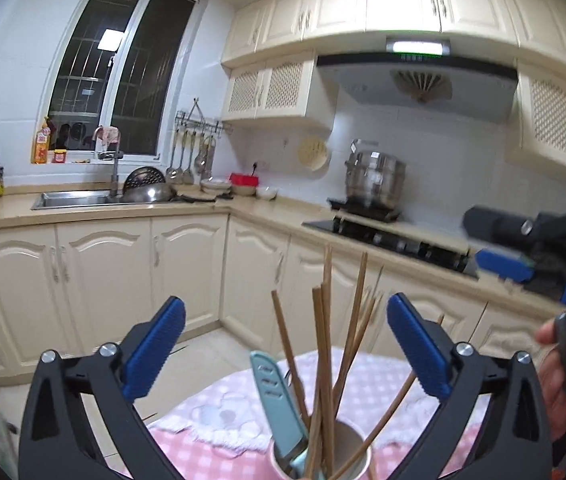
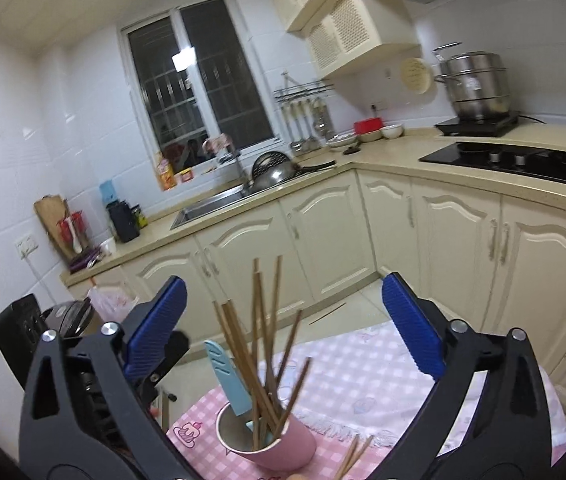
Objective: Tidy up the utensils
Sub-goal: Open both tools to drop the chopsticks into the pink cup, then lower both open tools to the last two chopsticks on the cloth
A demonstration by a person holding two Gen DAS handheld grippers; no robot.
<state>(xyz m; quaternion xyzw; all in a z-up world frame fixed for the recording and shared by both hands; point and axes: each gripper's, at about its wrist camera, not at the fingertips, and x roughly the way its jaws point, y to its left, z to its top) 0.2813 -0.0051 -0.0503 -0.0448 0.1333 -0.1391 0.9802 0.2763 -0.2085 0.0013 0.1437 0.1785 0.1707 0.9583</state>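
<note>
A pink cup (image 2: 283,442) stands on a pink checked cloth (image 2: 363,376) and holds several wooden chopsticks (image 2: 259,344) and a light-blue sheathed knife (image 2: 229,380). My right gripper (image 2: 281,332) is open and empty above the cup. More chopsticks (image 2: 353,458) lie on the cloth beside the cup. In the left wrist view the cup (image 1: 347,450) with chopsticks (image 1: 325,340) and knife (image 1: 279,404) sits between my left gripper's open fingers; the left gripper (image 1: 285,356) holds nothing. The right gripper (image 1: 523,256) shows blurred at the right.
Cream cabinets and a counter run along the walls with a sink (image 2: 211,206), a black hob (image 2: 523,160) and a steel pot (image 2: 477,84). Ladles hang on a rack (image 1: 195,152). A stray chopstick (image 2: 327,314) lies on the floor.
</note>
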